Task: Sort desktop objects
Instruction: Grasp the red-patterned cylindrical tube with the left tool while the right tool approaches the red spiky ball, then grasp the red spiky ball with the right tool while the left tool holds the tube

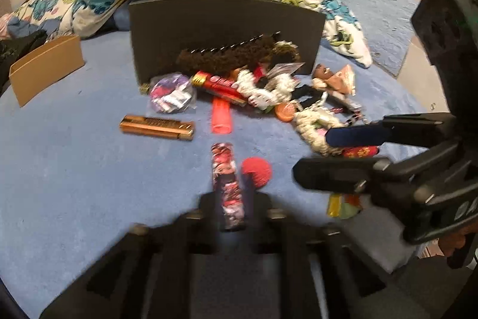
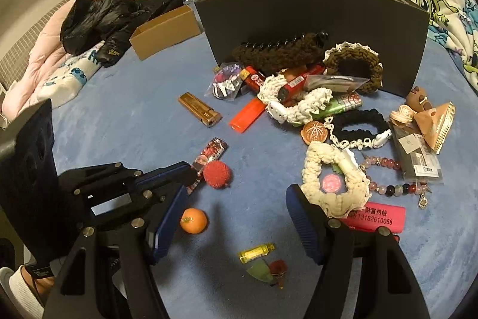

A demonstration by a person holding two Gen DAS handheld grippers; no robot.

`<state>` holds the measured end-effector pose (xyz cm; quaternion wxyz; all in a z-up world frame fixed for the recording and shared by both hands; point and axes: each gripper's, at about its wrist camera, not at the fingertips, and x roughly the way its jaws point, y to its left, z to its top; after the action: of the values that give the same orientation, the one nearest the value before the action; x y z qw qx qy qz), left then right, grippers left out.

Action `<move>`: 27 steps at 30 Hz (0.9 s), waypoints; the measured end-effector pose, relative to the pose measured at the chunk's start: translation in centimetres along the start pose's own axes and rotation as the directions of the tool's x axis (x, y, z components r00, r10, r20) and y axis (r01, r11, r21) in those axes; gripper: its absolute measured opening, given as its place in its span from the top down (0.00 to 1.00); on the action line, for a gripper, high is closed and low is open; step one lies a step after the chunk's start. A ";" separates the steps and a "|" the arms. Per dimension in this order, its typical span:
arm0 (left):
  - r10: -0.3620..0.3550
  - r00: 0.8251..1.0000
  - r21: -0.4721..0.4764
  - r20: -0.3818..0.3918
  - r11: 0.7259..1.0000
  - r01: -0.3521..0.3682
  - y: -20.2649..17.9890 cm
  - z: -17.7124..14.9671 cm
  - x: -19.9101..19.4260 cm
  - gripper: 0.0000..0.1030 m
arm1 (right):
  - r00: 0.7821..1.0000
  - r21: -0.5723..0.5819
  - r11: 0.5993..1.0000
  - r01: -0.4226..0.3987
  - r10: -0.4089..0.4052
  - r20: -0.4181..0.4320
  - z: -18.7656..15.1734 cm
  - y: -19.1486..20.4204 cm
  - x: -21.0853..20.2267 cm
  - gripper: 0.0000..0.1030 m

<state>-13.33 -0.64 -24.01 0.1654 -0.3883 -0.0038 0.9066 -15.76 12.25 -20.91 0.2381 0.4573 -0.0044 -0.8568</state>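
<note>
Between heap and near edge, both jaws gape over bare blue blanket.

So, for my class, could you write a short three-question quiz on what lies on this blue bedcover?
1. True or false: the gold lighter lies outside the cardboard box.
2. What lies right beside the red spiky ball? A: the patterned lighter. B: the beaded bracelet. C: the pink lighter.
3. Fill in: the jaws of the right gripper stand ___.

Key: 1 true; 2 A; 3 open.
</note>
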 end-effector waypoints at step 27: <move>0.049 0.999 0.017 -0.020 0.999 -0.049 1.0 -0.2 1.0 0.81 | 0.999 0.033 0.999 -0.027 0.028 -0.039 0.9 0.7 4.3 0.41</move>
<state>-14.15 -1.28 -24.97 0.1465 -0.3961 0.0150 0.9063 -18.15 9.65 -23.59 0.2424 0.4777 -0.0199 -0.8442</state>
